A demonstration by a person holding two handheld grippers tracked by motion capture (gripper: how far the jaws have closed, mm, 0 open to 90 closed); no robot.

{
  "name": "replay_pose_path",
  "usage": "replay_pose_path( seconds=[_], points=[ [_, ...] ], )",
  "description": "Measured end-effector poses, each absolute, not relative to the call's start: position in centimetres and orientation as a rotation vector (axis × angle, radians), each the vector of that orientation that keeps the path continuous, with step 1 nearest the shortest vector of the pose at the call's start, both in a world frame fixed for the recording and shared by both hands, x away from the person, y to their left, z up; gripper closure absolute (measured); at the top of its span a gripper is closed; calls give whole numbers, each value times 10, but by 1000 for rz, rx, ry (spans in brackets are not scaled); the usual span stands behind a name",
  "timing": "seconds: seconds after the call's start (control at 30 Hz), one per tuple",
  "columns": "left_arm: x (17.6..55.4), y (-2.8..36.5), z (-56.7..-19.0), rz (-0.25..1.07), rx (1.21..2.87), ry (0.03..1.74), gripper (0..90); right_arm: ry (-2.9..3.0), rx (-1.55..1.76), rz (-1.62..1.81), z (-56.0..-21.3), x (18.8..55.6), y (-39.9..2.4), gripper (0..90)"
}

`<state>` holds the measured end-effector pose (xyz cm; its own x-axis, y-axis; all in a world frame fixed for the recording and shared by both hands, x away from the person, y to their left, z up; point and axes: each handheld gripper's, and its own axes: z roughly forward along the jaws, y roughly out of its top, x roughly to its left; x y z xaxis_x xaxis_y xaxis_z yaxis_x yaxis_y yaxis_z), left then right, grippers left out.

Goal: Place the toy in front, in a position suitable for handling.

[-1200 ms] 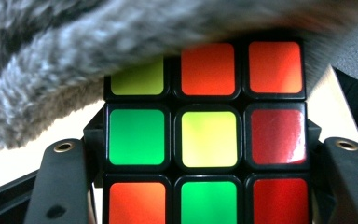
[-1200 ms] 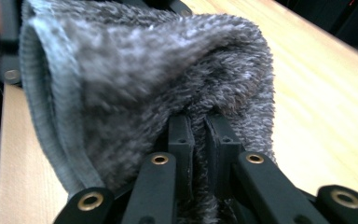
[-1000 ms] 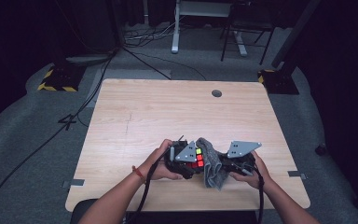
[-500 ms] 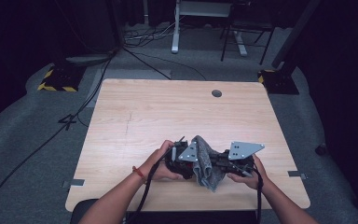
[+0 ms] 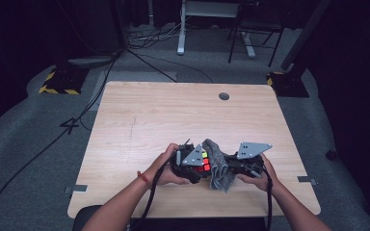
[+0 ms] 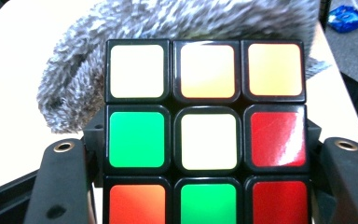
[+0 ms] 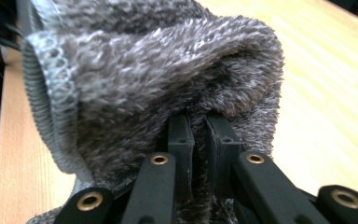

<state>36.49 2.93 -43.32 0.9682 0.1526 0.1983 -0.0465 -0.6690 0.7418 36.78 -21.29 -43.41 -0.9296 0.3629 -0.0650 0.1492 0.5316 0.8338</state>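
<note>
A dark room is seen around a pale wooden table (image 5: 139, 125), with cables and stand legs on the grey floor beyond it. Near the table's front edge, a cube (image 5: 202, 162) with 9 coloured tiles per face is clamped between the jaws of the left gripper (image 5: 192, 166), which is closed on 2 opposite sides of it. Just beside the cube, on its right, a grey cloth (image 5: 219, 166) is pinched in the closed jaws of the right gripper (image 5: 231, 166); in the right gripper view the 2 pads are buried in its pile.

The cube is judged to be light, rigid and glossy, so it can slip or twist at its layers; a hold across 2 flat opposite faces, as now, suits it best. The cloth is judged to be soft, limp and fluffy, easily bunched, and safely taken by any fold or by its stitched hem (image 7: 51, 93).

Beyond the cube, a round grommet (image 5: 224, 96) is set in the table's far edge, well apart. Nothing on the table is seen to block the work; the trailing cables by the forearms could snag.
</note>
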Motion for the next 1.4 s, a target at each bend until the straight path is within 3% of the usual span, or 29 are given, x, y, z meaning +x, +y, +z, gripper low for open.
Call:
replay_pose_path(
  seconds=[0.43,0.9,1.4],
  points=[
    [362,18,-442,325,2348,41,333,2506,270,1465,-415,348,-189,824],
    [367,38,-426,233,2170,86,335,2558,466,1381,-435,370,-226,824],
    [364,30,-435,257,2225,51,332,2516,397,1541,-423,360,-218,825]
  ],
)
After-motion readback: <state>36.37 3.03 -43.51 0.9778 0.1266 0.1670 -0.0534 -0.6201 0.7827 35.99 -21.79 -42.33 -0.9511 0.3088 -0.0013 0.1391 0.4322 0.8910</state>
